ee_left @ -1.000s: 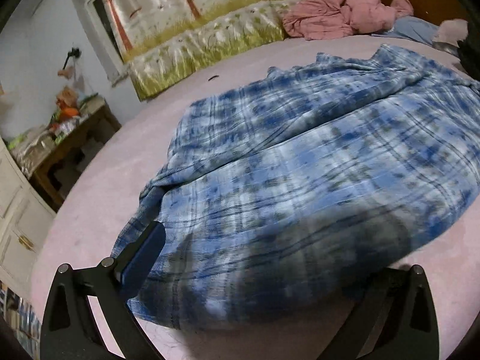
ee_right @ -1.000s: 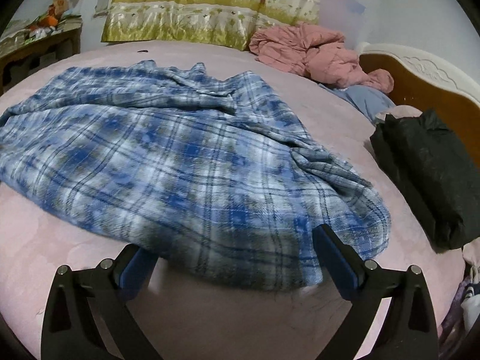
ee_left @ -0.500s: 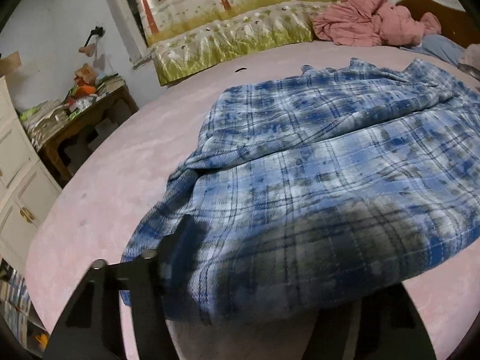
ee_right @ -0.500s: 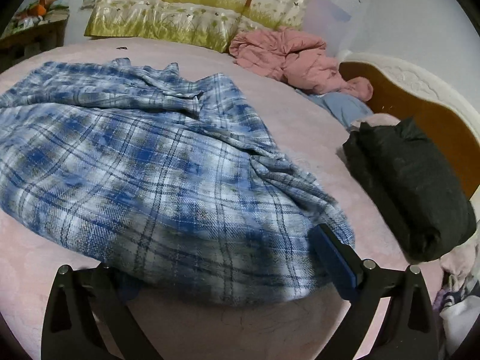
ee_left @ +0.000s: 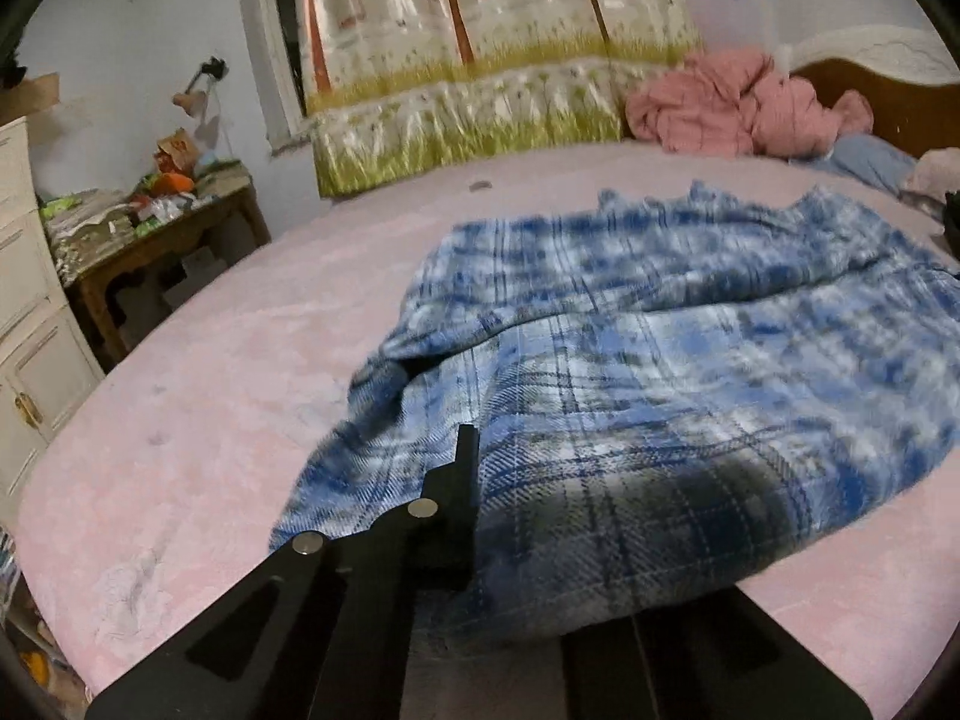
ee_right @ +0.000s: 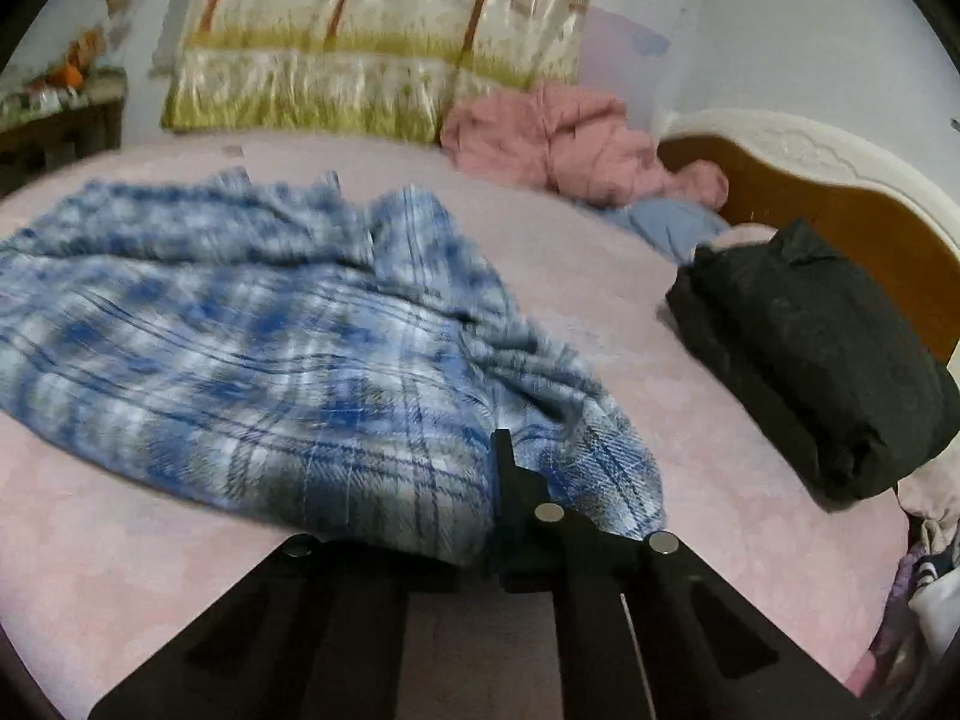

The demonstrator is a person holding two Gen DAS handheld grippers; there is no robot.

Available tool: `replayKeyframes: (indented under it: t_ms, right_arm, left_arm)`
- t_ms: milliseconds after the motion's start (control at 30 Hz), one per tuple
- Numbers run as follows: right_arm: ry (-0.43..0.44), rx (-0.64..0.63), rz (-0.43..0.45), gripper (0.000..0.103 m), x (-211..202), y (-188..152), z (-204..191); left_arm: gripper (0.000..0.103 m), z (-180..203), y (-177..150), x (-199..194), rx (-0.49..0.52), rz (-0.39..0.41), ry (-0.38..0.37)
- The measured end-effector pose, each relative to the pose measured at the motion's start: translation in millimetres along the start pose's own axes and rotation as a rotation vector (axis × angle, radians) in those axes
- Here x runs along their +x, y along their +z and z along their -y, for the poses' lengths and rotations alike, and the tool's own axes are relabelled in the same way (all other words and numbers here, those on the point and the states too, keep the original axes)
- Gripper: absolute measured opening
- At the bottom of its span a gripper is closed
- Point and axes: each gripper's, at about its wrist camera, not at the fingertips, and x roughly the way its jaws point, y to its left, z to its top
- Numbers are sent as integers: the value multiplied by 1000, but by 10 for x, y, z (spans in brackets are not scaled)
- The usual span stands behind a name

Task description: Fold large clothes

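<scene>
A large blue and white plaid garment (ee_left: 660, 372) lies spread on the pink bed (ee_left: 228, 372). My left gripper (ee_left: 471, 516) is shut on the near left edge of the plaid garment; cloth drapes over the right finger and hides it. In the right wrist view the same plaid garment (ee_right: 270, 360) stretches away to the left, and my right gripper (ee_right: 498, 510) is shut on its near right corner. The cloth bunches up around both pairs of fingers.
A crumpled pink garment (ee_left: 738, 108) and a light blue item (ee_right: 672, 222) lie at the far end by the wooden headboard (ee_right: 840, 204). A folded black bundle (ee_right: 810, 360) sits at the right. A cluttered wooden side table (ee_left: 144, 228) and white cabinet (ee_left: 30, 324) stand left of the bed.
Both grippers went from wide open around the garment's near edge to shut on it. The cloth is now gathered and slightly lifted at both pinch points.
</scene>
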Motion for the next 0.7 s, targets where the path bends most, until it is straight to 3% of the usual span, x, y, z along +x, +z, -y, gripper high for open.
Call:
replayKeyframes:
  t_ms: [100,300,500,633,700]
  right_arm:
    - [44,30,44,6,-228,-89,44]
    - [52,62,95,6,-689,-199,159]
    - [110,156,132,6,-988,-61,437]
    - [145,182,152,6,-857,279,503]
    - [185,181,114,6,-579,544,535]
  left_arm:
    - [4,-98,-35,-144,-39,19,-22]
    - [4,-232,-111,-603,-78,78,-67]
    - [4,-319,114,-952,-120,118,-109]
    - [5,-340,468,-748,-72,83,-104]
    - [5,-467,757,-354,-100,-14,-184]
